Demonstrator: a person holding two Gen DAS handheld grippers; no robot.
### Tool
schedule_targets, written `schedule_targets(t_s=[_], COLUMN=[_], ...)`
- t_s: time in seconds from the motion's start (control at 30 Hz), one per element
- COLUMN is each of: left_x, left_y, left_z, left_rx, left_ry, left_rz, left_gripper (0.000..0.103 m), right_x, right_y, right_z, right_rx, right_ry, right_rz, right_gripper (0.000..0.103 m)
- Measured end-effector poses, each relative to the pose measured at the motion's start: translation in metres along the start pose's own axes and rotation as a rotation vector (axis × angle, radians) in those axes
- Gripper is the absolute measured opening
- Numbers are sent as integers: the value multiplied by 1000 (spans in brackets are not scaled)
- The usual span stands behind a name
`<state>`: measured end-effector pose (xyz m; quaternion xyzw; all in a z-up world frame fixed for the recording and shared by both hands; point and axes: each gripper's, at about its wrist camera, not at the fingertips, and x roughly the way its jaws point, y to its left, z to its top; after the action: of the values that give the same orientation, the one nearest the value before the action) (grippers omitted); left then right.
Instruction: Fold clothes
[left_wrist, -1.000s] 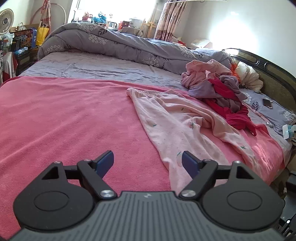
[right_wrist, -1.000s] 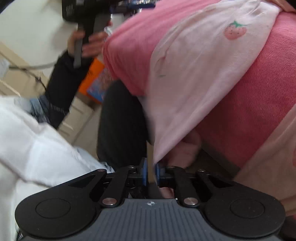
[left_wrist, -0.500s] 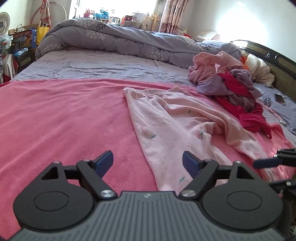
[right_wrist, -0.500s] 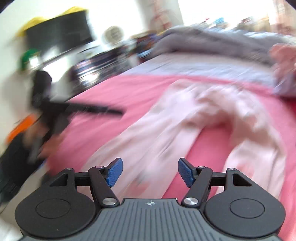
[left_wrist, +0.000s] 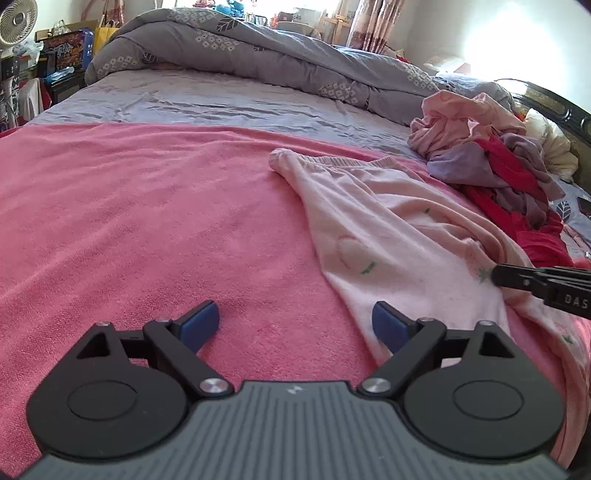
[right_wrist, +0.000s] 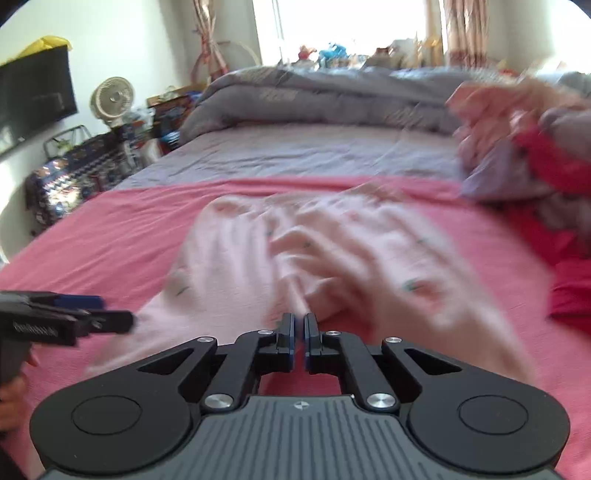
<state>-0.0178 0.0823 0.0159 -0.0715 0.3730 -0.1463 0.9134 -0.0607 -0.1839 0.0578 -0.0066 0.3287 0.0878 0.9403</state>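
On the pink blanket (left_wrist: 129, 221) the pale pink trousers (left_wrist: 388, 236) lie spread, unfolded; a heap of clothes (left_wrist: 498, 158) waits beside them. Left gripper (left_wrist: 295, 321) hovers, jaws opening, empty. Right gripper (right_wrist: 299, 332) is clenched, seemingly on nothing, though blur hides much.

Home bedroom: bed (left_wrist: 229, 107), rumpled duvet (left_wrist: 258, 48), fan (right_wrist: 110, 98).

"DAS" on right gripper (left_wrist: 496, 275)

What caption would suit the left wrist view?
Left gripper, jaws opening, above a pink blanket beside pale pink trousers.
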Motion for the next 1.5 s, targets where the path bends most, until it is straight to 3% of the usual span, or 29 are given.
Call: schedule_targets(t_s=[0.03,0.13,0.2,0.27,0.33,0.47,0.57,0.6,0.67,0.7,0.77,0.97,1.07,1.17,1.27,1.3,1.33,1.37,1.43,1.47,1.5], left_x=[3,14,23,32,41,51,55,56,54,53,50,49,50,49,49,49,49,48,47,47,47], left_y=[3,11,16,20,21,5,-9,-7,-1,4,11,12,11,12,12,13,14,14,15,16,17], left_z=[3,17,28,38,41,29,27,27,28,29,29,29,29,29,28,28,28,28,28,28,28], left_rx=[-15,-57,-96,-121,-122,-3,74,69,36,16,-19,-32,-27,-28,-32,-34,-36,-39,-47,-52,-58], left_ry=[0,0,0,-3,-19,-50,-39,-40,-52,-60,-73,-78,-77,-78,-80,-80,-81,-83,-85,-86,-87], left_rz=[-3,2,17,34,43,102,143,136,101,82,50,39,44,43,39,37,34,32,25,21,16], left_gripper=[92,93,94,94,100,103,103,103,103,103,103,103,103,103,103,103,103,103,103,103,103], right_x=[-2,-3,-13,-12,-1,75,139,156,184,192,187,153,149,175,183,186,184,172,148,137,127], right_y=[-5,-25,-35,-40,-41,-29,-35,-41,-56,-59,-52,-64,-72,-93,-92,-92,-86,-72,-44,-29,-12], right_z=[0,1,10,30,54,92,105,105,99,96,92,118,127,122,108,103,103,111,127,135,145], right_rx=[-22,-38,9,-8,-67,-263,-256,-212,-64,-27,-77,-132,-182,-189,-228,-242,-254,-264,-285,-286,-270], right_ry=[2,56,-2,-73,-131,-67,29,60,131,144,93,-90,-127,-12,23,35,25,-24,-122,-151,-142], right_rz=[-32,17,55,35,-14,-99,-101,-110,-100,-99,-116,-289,-389,-461,-520,-539,-543,-520,-474,-416,-297], right_gripper=[4,6,15,50,59,58,53,48,19,16,4,4,4,5,6,8,18,41,64,63,63])
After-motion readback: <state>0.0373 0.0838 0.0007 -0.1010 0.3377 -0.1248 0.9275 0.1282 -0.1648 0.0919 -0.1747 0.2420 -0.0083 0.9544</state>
